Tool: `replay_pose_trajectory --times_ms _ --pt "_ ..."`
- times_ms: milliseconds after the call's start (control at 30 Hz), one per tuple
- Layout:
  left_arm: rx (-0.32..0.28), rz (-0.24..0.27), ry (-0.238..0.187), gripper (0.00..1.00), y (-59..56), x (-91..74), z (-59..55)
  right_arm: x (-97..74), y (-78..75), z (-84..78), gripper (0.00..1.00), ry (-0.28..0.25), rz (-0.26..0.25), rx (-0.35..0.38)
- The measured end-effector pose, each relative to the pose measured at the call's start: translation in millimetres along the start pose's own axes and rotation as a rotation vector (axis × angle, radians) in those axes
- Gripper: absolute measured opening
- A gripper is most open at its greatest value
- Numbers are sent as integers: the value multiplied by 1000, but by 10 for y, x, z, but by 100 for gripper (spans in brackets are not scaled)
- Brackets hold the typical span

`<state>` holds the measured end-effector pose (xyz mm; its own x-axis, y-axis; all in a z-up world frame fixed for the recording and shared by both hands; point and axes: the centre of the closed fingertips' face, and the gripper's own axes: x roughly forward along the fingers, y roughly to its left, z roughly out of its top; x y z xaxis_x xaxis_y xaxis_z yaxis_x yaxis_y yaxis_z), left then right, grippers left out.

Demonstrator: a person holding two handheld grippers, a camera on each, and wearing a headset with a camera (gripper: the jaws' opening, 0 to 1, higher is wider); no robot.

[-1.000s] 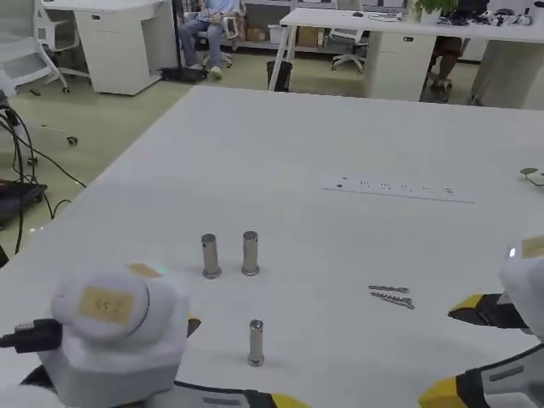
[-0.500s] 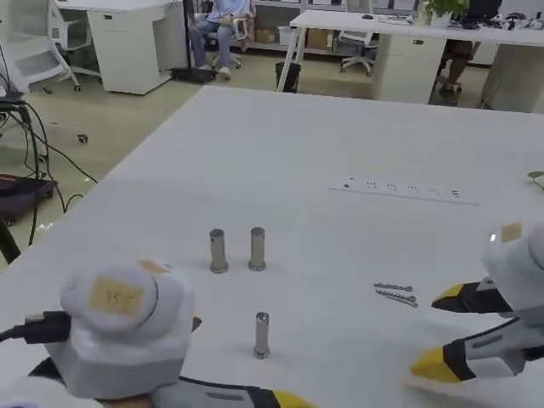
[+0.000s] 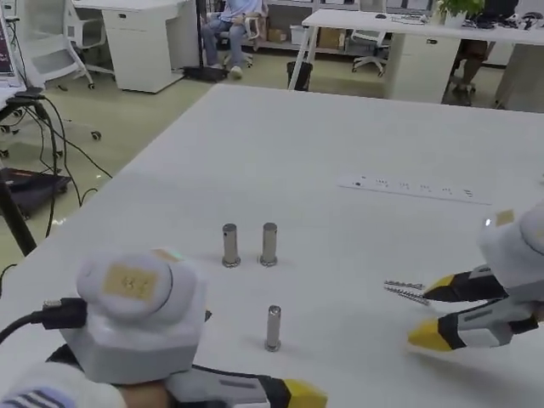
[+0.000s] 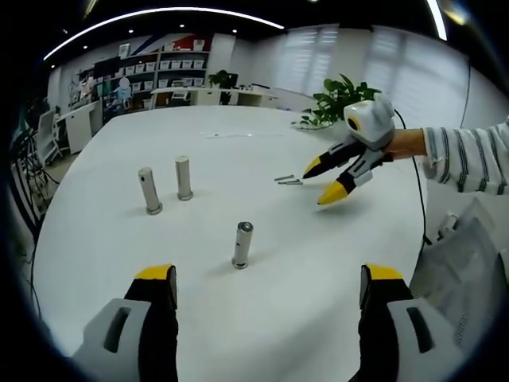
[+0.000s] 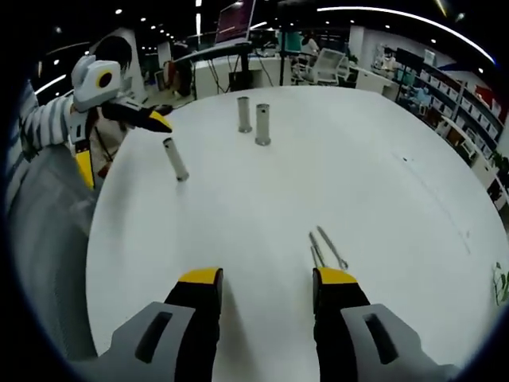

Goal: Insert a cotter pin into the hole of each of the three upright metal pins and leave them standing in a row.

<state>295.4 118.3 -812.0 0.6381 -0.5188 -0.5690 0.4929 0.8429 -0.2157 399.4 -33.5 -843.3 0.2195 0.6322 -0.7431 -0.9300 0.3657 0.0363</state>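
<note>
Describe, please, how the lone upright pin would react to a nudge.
The lone pin is tall on a small foot, so a high nudge would probably tip it. Round, it would then likely roll on the table.

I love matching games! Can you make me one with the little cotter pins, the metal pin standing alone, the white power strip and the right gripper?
Things:
1 cotter pins
2 lone metal pin
3 power strip
4 right gripper

States:
A open, holding nothing
B lying flat beside yellow jaw tips
C upright, standing by itself
D white, farthest away

Pairs: 1-B, 2-C, 3-D, 4-A
</note>
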Motion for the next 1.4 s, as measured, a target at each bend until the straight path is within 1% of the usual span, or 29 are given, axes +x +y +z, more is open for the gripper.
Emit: replay_pose_trajectory --times_ms 67,167,333,433,500,567,633,667,800,867,1000,1067,1100,1167,1400 --pt "-11 -3 -1 94 -5 -5 3 5 -41 24 47 -15 -11 8" --pt "-13 2 3 95 7 -10 0 22 -75 33 46 -15 -18 19" --pt "-29 9 3 96 34 -2 5 53 -128 -5 46 -7 -21 65" --pt "-32 8 -2 96 29 -3 15 68 -134 -36 44 6 -15 69" --pt "-33 8 -1 96 28 -3 14 82 -153 -66 44 23 -19 62" --pt "-34 9 2 96 31 -5 6 94 -149 -90 42 37 -10 54" --pt "-34 18 2 96 45 -8 -2 99 -158 -112 42 54 -14 49" --pt "-32 26 -2 96 57 -12 -3 104 -159 -116 42 59 -13 44" --pt "-44 26 -1 95 61 -20 -19 119 -168 -103 41 66 -14 33" --pt "-45 28 0 95 66 -23 -26 133 -168 -88 39 72 -14 20" --pt "-49 28 2 95 68 -28 -40 140 -199 -98 34 102 -31 -25" --pt "-50 28 4 94 69 -30 -43 143 -199 -95 33 103 -27 -21" --pt "-55 37 -3 93 83 -34 -29 144 -202 -98 32 109 -26 -31" --pt "-54 38 -14 93 87 -42 -3 148 -199 -97 31 112 -23 -37" --pt "-46 36 -12 93 91 -54 6 175 -177 -77 21 120 -20 -57"
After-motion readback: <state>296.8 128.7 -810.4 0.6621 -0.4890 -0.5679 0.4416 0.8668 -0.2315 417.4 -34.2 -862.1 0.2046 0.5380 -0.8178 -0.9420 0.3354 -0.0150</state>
